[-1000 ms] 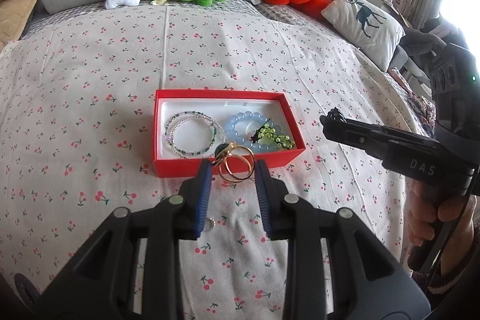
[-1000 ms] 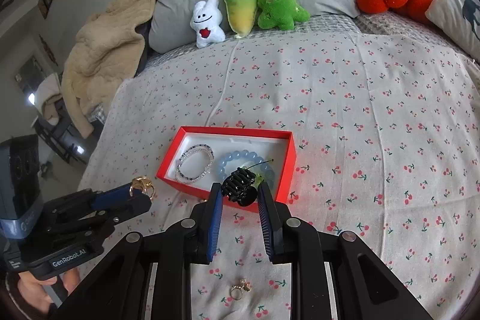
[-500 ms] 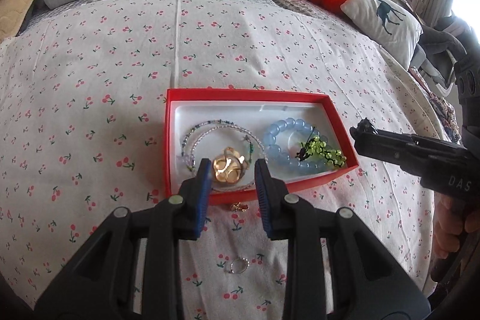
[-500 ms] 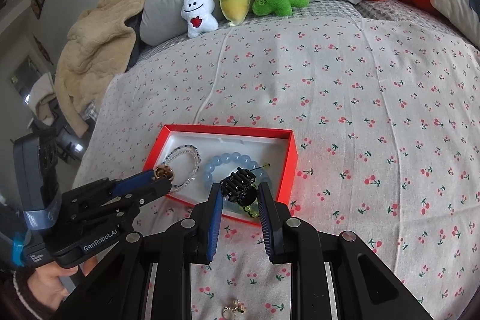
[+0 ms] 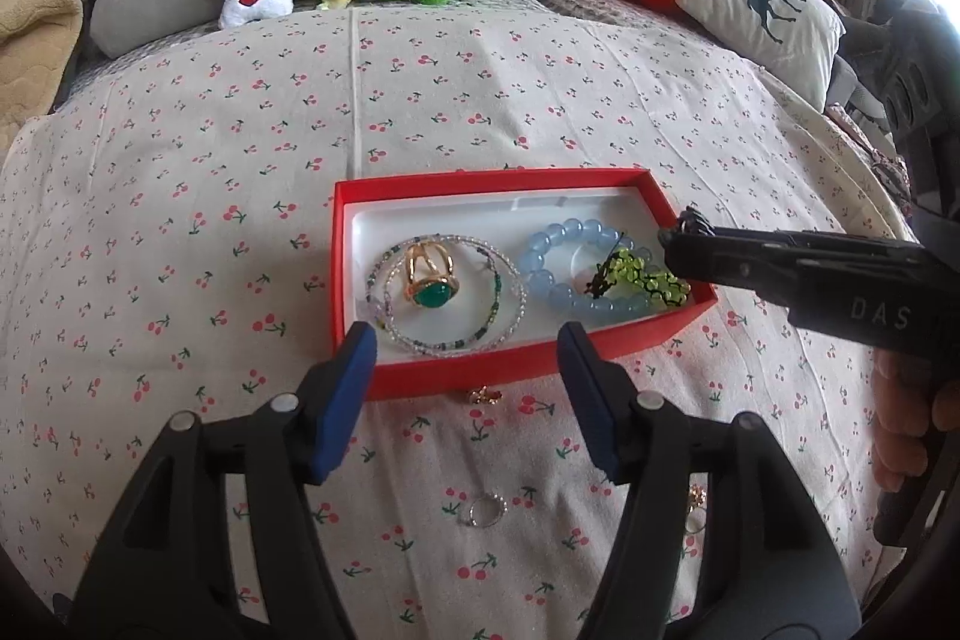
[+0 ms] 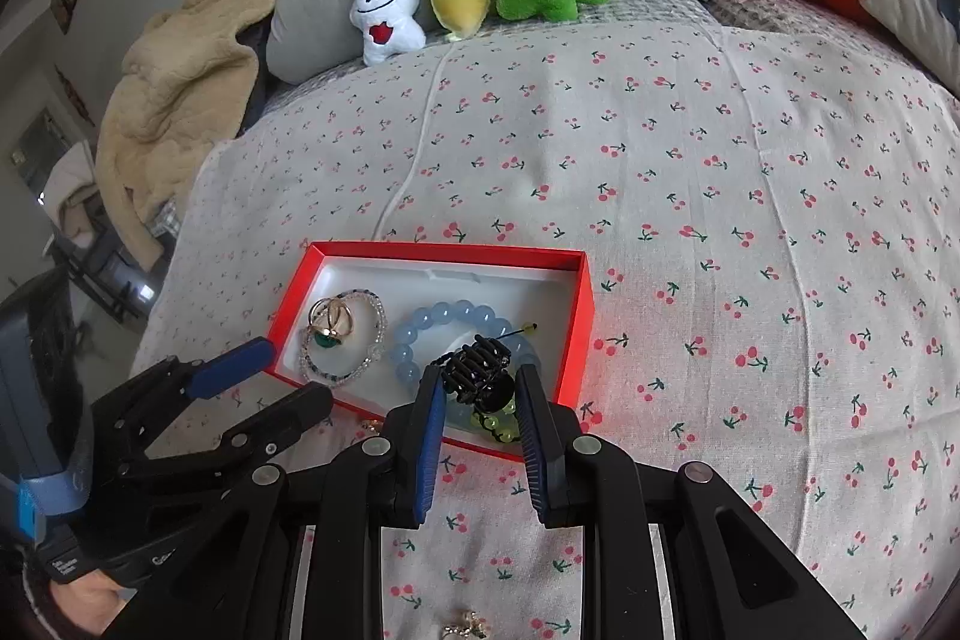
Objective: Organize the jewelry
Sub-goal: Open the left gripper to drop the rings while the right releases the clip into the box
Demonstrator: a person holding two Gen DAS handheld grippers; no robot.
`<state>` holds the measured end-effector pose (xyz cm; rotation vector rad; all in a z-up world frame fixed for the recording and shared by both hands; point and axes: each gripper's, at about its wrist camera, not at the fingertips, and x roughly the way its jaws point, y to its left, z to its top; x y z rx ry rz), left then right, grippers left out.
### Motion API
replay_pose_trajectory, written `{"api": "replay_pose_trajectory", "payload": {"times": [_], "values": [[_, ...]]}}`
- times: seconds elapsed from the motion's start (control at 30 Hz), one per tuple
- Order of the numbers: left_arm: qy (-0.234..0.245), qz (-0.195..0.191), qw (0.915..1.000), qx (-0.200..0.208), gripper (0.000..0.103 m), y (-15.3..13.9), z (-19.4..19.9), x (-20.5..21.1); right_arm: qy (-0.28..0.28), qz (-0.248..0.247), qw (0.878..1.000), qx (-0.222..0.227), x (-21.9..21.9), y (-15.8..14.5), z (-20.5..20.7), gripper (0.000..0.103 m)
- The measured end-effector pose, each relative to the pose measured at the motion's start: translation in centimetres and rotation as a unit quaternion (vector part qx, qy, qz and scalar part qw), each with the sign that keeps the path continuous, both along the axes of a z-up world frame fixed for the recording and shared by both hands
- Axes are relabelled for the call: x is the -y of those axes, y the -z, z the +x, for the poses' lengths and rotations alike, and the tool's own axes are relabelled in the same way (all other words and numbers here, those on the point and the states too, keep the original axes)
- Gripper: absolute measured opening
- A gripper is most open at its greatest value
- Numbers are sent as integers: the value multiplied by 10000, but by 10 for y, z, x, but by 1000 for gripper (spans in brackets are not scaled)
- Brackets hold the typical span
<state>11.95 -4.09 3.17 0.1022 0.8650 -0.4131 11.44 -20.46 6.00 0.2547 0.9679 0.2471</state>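
Left wrist view: the left gripper (image 5: 467, 340) is opening, nothing between its jaws; the gold ring (image 5: 429, 274) lies inside the beaded bracelet (image 5: 447, 293) at the red box's (image 5: 480, 373) left end. The right gripper (image 6: 477, 400) clamps a black hair clip (image 6: 477, 370) over the box's near right corner.

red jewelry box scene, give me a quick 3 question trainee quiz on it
1. True or false: the gold ring with the green stone lies inside the red box.
2. What does the right hand-held gripper hold? A) blue bead bracelet B) black hair claw C) silver ring
3. Name one piece not yet in the box.

Key:
1. True; it lies within the thin beaded bracelet.
2. B, the black hair claw.
3. The silver ring on the bedspread.
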Motion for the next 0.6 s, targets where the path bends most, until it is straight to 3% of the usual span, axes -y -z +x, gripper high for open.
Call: {"api": "replay_pose_trajectory", "payload": {"times": [0.1,0.33,0.6], "values": [[-29,133,9999,75,79,0,-15,-1,-4,-110,9999,-4,-3,3,3,24],[-22,429,9991,-52,80,8,-31,1,5,-376,9993,-5,-6,8,5,24],[-54,460,9988,-167,80,12,-39,6,15,-476,9989,-21,-11,6,4,27]]}}
